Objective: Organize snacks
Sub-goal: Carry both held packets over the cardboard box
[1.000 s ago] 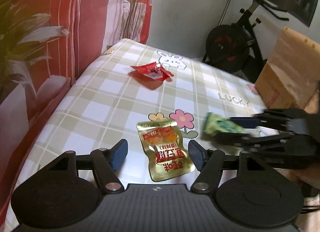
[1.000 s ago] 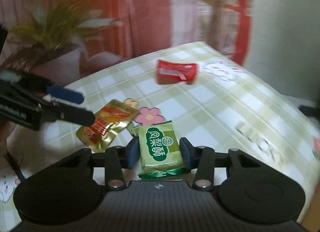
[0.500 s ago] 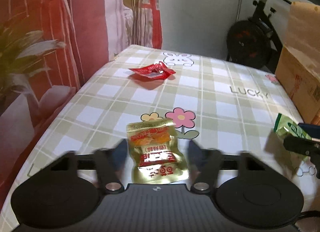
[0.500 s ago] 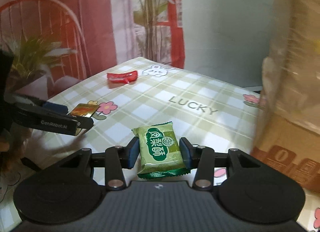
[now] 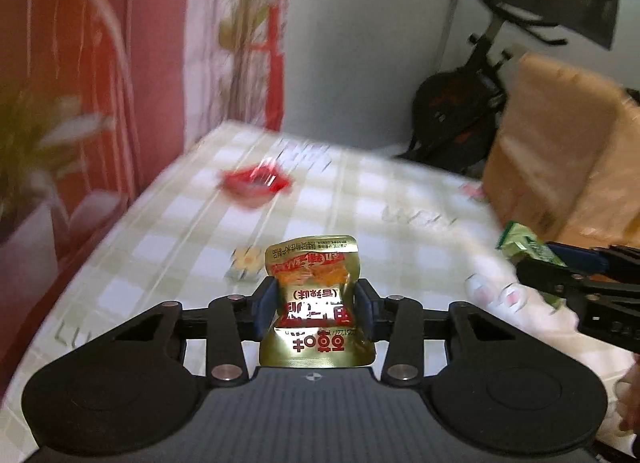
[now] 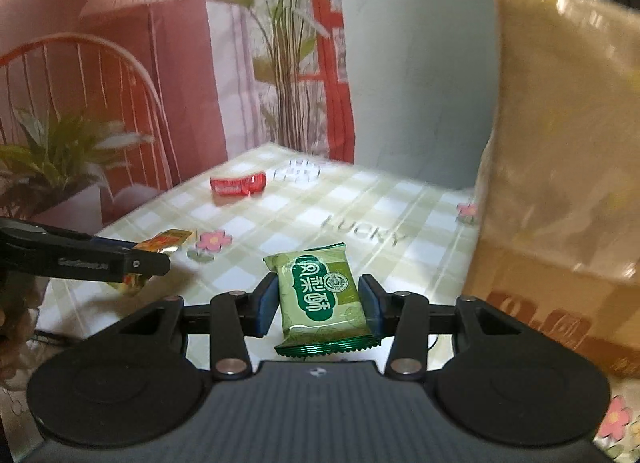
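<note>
A gold snack packet (image 5: 316, 291) with red print sits between the blue pads of my left gripper (image 5: 316, 305). The jaws are closing on it, the pads pinch its sides, and it hangs above the checked tablecloth (image 5: 360, 199). My right gripper (image 6: 318, 303) is shut on a green snack packet (image 6: 324, 295), also held off the table. In the left wrist view the right gripper (image 5: 568, 263) and its green packet (image 5: 520, 241) are at the right edge. A red snack packet (image 5: 256, 183) lies at the table's far side, blurred.
A tall cardboard box (image 6: 560, 143) stands close on the right of the table. An exercise bike (image 5: 460, 119) is behind the table's far right corner. A red and pink curtain (image 6: 120, 63) with printed plants hangs along the left side.
My left gripper has closed on the gold packet and lifted it off the cloth. My right gripper has swung right with the green packet, nearer the cardboard box.
</note>
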